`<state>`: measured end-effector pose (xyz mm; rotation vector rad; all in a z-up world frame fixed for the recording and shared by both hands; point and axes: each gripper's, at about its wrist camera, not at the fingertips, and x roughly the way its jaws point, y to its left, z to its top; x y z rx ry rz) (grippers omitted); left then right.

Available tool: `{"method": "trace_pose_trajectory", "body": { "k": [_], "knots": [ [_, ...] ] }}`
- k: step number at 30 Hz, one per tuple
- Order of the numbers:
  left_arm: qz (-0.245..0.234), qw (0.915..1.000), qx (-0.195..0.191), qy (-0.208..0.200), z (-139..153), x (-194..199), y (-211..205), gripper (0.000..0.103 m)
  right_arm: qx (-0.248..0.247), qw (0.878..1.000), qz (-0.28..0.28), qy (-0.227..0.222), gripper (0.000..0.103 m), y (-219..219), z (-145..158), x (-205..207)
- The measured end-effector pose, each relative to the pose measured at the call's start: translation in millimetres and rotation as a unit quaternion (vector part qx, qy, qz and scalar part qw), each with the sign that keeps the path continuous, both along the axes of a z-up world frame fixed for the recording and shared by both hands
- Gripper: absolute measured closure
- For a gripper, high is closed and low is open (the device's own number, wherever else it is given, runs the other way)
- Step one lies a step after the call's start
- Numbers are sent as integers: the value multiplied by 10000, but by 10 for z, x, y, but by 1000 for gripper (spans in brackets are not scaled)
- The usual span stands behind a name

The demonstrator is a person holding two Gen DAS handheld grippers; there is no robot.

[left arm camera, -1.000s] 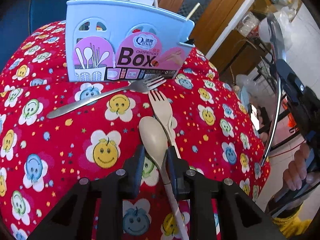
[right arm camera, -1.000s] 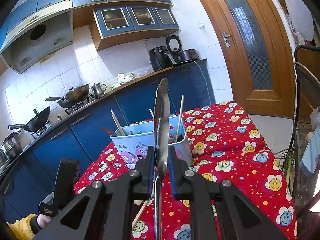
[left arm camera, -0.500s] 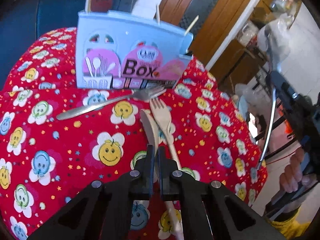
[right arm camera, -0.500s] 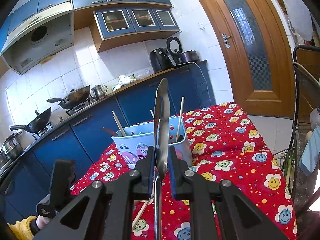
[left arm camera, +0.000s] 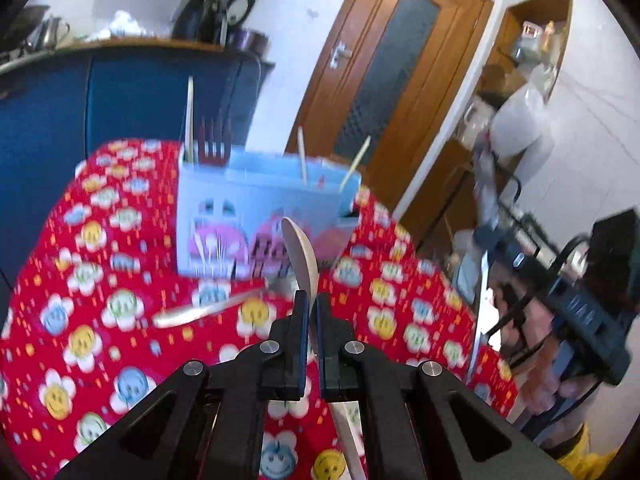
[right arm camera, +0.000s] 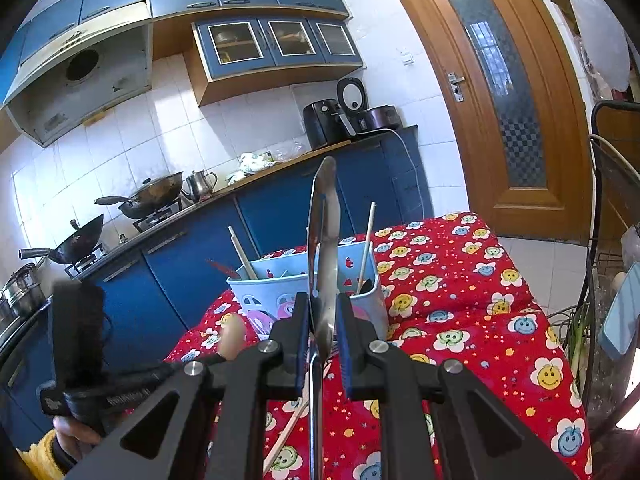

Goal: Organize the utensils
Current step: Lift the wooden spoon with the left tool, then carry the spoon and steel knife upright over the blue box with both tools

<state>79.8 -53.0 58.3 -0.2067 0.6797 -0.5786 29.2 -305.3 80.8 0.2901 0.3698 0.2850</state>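
My left gripper (left arm camera: 312,305) is shut on a beige spoon (left arm camera: 301,254), which hangs off the red cloth with its bowl pointing up at the light blue utensil box (left arm camera: 260,216). A metal fork (left arm camera: 208,309) lies on the cloth in front of the box. My right gripper (right arm camera: 323,314) is shut on a metal spoon (right arm camera: 323,236), held upright above the table, right of the box (right arm camera: 276,286). The right wrist view shows the left gripper (right arm camera: 210,360) low at the left with the beige spoon (right arm camera: 234,336). The right gripper (left arm camera: 496,240) shows at the right edge of the left wrist view.
The box holds chopsticks (right arm camera: 365,248) and a dark red fork (left arm camera: 215,142). A beige handle (right arm camera: 288,432) lies on the red smiley cloth (right arm camera: 460,320). Blue kitchen cabinets (right arm camera: 192,264) stand behind the table, and a metal rack (right arm camera: 600,240) to its right.
The left gripper closed on the beige spoon, then lifted it off the cloth and tilted upward. The right gripper and its metal spoon stayed still.
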Motion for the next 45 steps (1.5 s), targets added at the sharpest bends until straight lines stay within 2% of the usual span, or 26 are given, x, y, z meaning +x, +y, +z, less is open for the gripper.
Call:
{"method": "trace_pose_trajectory", "body": {
  "k": [5,12,17,23,28,30,34,40,43,45],
  "knots": [
    [181,9982,-54,-576,308,96,21,100,-77,10000,20,-29,89,27,56,94],
    [486,9909,-110,-1253,673,377,0,100,-176,9997,52,-138,88,66,172,317],
    [761,9795,-42,-1867,863,569,-80,100,-310,9990,48,-328,88,124,296,513],
    [1191,9636,78,-2391,946,791,-169,99,-396,9971,19,-652,88,185,443,789],
    [1541,9521,308,-2622,837,961,-203,99,-269,9961,26,-843,89,199,468,1035],
    [1607,9499,406,-2648,788,1016,-215,99,-216,9955,33,-925,88,199,458,1123],
    [1708,9489,521,-2604,666,1120,-208,99,-198,9940,18,-1078,88,231,415,1316],
    [1777,9493,615,-2520,508,1232,-206,99,-455,9905,-176,-1282,88,296,267,1543],
    [1765,9513,621,-2451,443,1258,-190,99,-595,9905,-231,-1215,88,314,174,1605],
    [1792,9488,603,-2529,433,1231,-172,99,-645,9913,-241,-1118,88,313,106,1638]
  ]
}}
